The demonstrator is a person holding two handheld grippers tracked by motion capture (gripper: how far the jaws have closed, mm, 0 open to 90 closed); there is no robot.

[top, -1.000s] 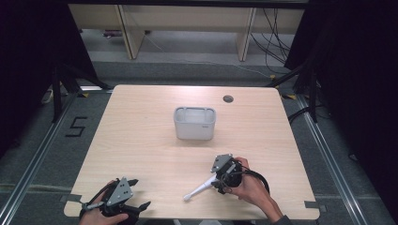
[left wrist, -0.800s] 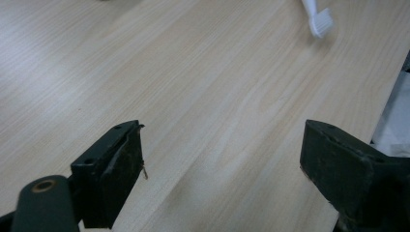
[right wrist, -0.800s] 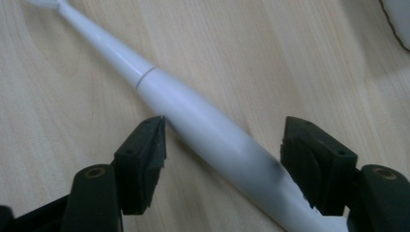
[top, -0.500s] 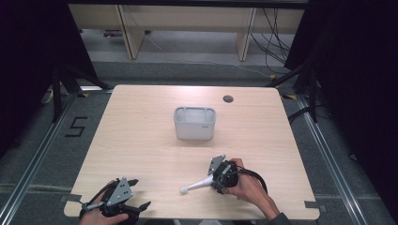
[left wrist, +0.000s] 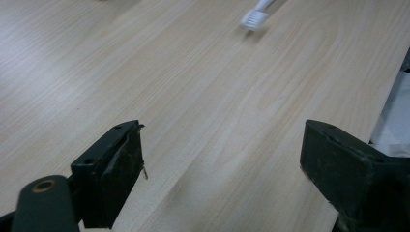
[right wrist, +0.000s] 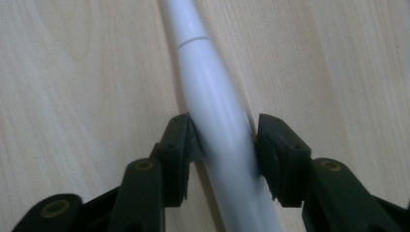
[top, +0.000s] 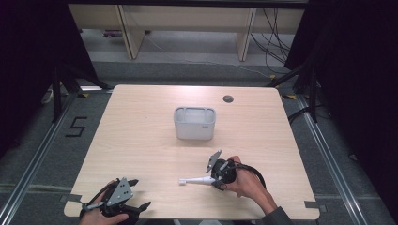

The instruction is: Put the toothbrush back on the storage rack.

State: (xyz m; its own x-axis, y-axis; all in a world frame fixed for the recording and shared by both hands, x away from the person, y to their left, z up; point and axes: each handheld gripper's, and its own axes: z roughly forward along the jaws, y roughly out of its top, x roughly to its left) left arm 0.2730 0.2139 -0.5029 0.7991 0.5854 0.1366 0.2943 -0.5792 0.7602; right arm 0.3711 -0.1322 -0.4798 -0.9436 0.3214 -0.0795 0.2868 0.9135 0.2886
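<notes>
- While the grey rectangular plastic bin (top: 195,123) stands mid-table, its contents cannot be made out.
- A white electric toothbrush (top: 196,181) is pinched by the right gripper (top: 217,179), whose jaws have just been closing.
- The left gripper (top: 136,193) is held spread.

It looked like a lab or recording studio set up for handling trials, not a home. A plain light-wood surface (top: 141,140) with a cable hole (top: 228,99) stood alone on grey carpet tiles (top: 42,140), fenced by metal floor rails (top: 328,154). Black curtains (top: 356,70) hung on both sides, held by dark stands (top: 58,86). A figure five (top: 76,126) was marked in tape on the floor, and tape strips (top: 313,204) pinned the surface's corners. Behind it stood bare pale shelving (top: 187,28), with loose cables (top: 277,37) trailing over the floor. The lighting was dim and even.
</notes>
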